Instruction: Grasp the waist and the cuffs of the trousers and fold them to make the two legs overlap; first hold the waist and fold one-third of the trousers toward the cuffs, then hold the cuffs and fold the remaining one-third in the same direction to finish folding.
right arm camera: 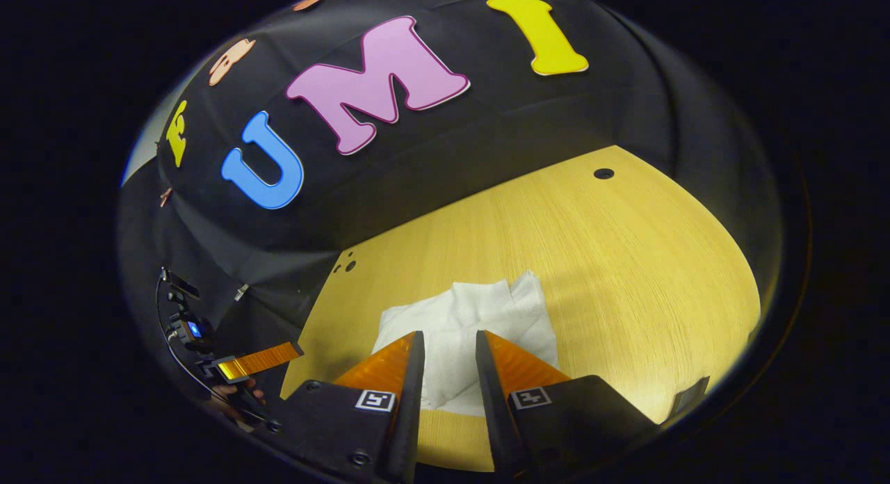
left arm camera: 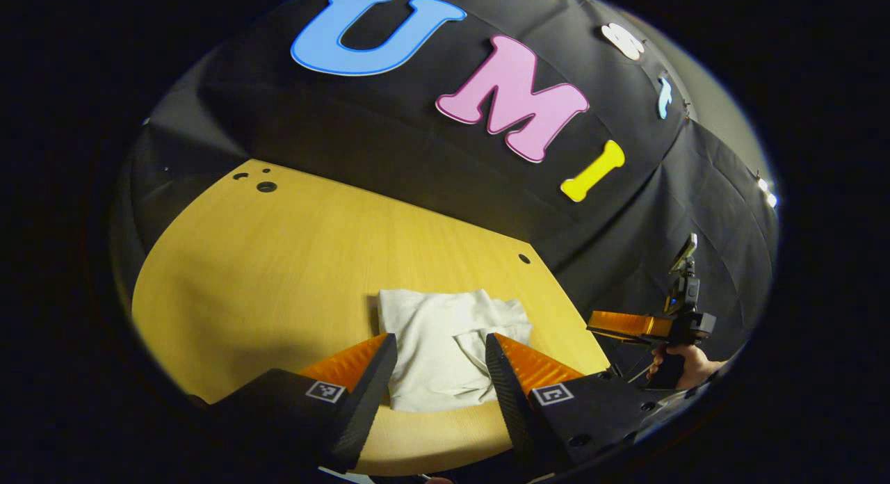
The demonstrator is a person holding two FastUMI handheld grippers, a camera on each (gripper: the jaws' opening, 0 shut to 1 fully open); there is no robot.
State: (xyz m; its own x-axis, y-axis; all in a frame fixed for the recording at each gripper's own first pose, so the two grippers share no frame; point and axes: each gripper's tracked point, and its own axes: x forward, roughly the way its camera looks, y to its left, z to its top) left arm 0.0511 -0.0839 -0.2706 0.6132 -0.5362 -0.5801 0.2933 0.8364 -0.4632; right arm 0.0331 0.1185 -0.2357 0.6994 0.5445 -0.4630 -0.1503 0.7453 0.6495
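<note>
The white trousers (left arm camera: 431,317) lie folded into a small, thick rectangle on the wooden table (left arm camera: 278,261), near its right front edge. My left gripper (left arm camera: 439,339) hovers above and in front of the bundle, open, with nothing between its fingers. In the right gripper view the same bundle (right arm camera: 480,307) sits just beyond my right gripper (right arm camera: 448,336), which is open with a narrower gap and holds nothing. Off the table's right edge, the right gripper (left arm camera: 612,324) is held by a hand (left arm camera: 685,366). The left gripper (right arm camera: 257,361) appears far left, off the table's edge.
Bare wood of the table (right arm camera: 626,261) stretches around the bundle. Small round holes (left arm camera: 266,186) mark the far left corner, and another hole (right arm camera: 603,173) sits near the back edge. Black cloth walls close in behind the table.
</note>
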